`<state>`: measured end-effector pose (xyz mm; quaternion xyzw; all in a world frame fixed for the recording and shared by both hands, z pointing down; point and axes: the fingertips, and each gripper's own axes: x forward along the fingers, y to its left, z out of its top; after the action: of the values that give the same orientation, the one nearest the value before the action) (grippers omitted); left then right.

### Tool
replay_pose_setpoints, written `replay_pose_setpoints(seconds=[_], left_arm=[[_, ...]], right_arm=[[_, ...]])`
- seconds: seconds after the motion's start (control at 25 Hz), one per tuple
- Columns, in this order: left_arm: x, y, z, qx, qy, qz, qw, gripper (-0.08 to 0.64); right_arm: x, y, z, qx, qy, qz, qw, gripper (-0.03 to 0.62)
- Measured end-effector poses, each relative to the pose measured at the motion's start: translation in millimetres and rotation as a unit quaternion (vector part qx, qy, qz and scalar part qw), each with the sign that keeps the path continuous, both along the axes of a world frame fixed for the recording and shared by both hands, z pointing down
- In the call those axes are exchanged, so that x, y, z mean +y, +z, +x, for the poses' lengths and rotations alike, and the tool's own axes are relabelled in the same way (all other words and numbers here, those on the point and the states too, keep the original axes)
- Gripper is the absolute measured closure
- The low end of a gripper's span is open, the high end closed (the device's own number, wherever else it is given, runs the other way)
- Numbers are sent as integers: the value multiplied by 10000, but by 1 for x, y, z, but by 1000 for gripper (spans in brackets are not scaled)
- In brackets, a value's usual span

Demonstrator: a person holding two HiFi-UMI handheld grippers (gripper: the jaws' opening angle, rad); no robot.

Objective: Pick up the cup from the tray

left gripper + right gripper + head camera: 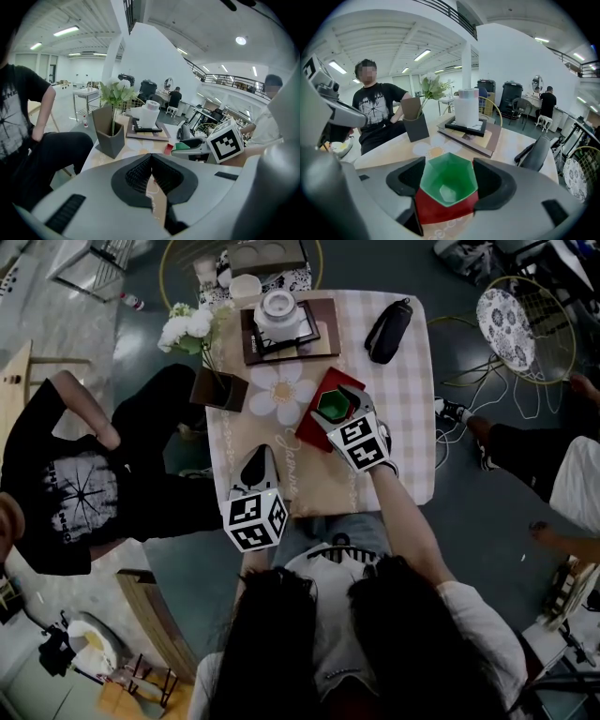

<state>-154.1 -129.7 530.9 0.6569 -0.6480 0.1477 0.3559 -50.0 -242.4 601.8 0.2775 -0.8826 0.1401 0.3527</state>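
The right gripper [449, 178] pinches the green cup [332, 404], not yet lifted off the red tray [440, 212], at two o'clock from the idle left gripper [151, 159], whose jaws are pressed together.

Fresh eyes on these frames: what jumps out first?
The green cup on the red tray at the middle of the table, with the right gripper clamped round its sides. Then the left gripper, shut and empty, near the front edge, and white flowers at the far left corner.
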Motion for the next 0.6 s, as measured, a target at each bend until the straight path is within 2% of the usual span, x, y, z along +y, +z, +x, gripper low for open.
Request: replay_pose_setpoints(seconds=[0.32,0.6], left_arm=[[-3,-6,11,-12,237,121,9996,551],[-8,-9,41,23,733,234,9970,552]], right_arm=[[3,-32,15,-129,150,297,9994,265],[18,-38,62,29,511,284,9983,265]])
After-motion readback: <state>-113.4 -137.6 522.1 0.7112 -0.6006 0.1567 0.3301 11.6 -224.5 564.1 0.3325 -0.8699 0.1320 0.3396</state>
